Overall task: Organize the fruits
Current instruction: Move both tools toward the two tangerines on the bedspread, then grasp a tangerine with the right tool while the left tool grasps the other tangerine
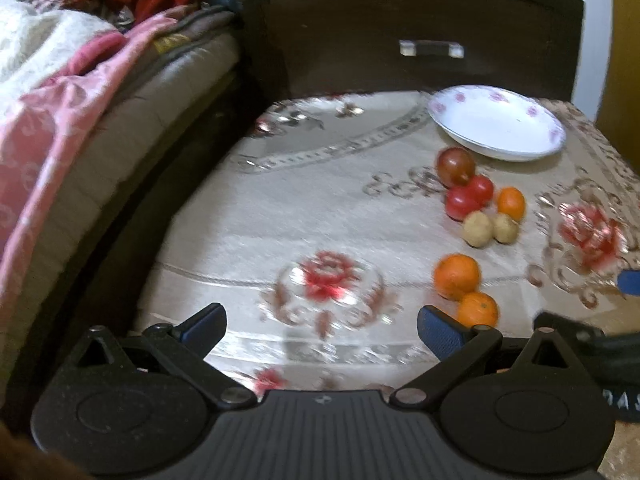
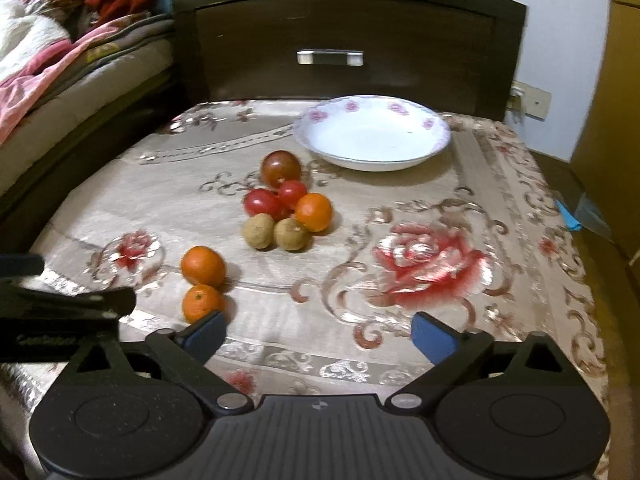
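A white plate [image 2: 372, 136] with pink flowers sits empty at the back of the floral tablecloth; it also shows in the left wrist view [image 1: 496, 124]. In front of it lie a dark tomato [image 2: 281, 168], two red tomatoes [image 2: 262, 203], an orange [image 2: 314, 212] and two tan round fruits [image 2: 258, 231]. Two more oranges [image 2: 203, 266] [image 2: 201, 303] lie nearer; they also show in the left wrist view [image 1: 457, 276]. My left gripper [image 1: 322, 330] is open and empty, left of the oranges. My right gripper [image 2: 320, 334] is open and empty above the cloth's front, right of the near orange.
A dark wooden drawer front [image 2: 344, 48] with a metal handle stands behind the table. A bed with pink and white bedding [image 1: 60, 120] lies to the left. A cardboard box [image 2: 612, 120] stands at the right. The left gripper's body shows at the left edge of the right wrist view [image 2: 60, 316].
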`<state>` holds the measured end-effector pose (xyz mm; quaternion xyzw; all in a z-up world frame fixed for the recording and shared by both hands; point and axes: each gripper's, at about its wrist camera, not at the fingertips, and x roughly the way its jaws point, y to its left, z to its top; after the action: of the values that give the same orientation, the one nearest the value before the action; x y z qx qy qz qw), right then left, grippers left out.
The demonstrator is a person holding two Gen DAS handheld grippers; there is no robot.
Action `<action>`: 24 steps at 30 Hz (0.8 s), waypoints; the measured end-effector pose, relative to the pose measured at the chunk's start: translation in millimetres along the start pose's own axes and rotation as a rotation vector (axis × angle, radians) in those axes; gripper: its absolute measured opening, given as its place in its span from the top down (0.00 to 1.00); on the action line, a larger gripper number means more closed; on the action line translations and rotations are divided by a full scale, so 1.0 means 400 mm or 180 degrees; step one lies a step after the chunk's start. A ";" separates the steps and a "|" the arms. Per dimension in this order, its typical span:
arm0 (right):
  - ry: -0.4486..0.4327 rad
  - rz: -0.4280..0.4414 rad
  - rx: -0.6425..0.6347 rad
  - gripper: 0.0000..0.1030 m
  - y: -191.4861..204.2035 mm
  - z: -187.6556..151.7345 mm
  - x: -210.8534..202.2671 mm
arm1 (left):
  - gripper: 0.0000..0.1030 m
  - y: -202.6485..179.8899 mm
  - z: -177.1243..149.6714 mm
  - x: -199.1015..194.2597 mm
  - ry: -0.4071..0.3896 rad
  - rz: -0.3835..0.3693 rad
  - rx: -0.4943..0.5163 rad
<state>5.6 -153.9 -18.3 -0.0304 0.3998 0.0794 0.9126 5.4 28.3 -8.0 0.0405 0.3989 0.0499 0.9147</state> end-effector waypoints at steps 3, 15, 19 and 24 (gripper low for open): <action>0.0010 0.0102 -0.0094 0.18 0.014 0.002 0.002 | 0.00 0.036 0.013 0.005 -0.0013 0.0032 -0.0142; 0.0198 0.0661 -0.0466 0.48 0.093 0.021 0.050 | 0.00 0.054 0.026 0.023 0.0011 -0.0007 -0.0353; 0.0262 0.0754 -0.0537 0.71 0.116 0.024 0.079 | 0.00 0.055 0.030 0.027 -0.0004 -0.0032 -0.0357; 0.0294 0.0810 -0.0583 0.77 0.118 0.030 0.095 | 0.00 0.041 0.034 0.039 -0.0002 -0.0155 -0.0314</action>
<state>31.7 -101.3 -38.0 -0.0663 0.4330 0.2291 0.8693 24.8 46.1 -8.2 -0.0143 0.3965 0.0472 0.9167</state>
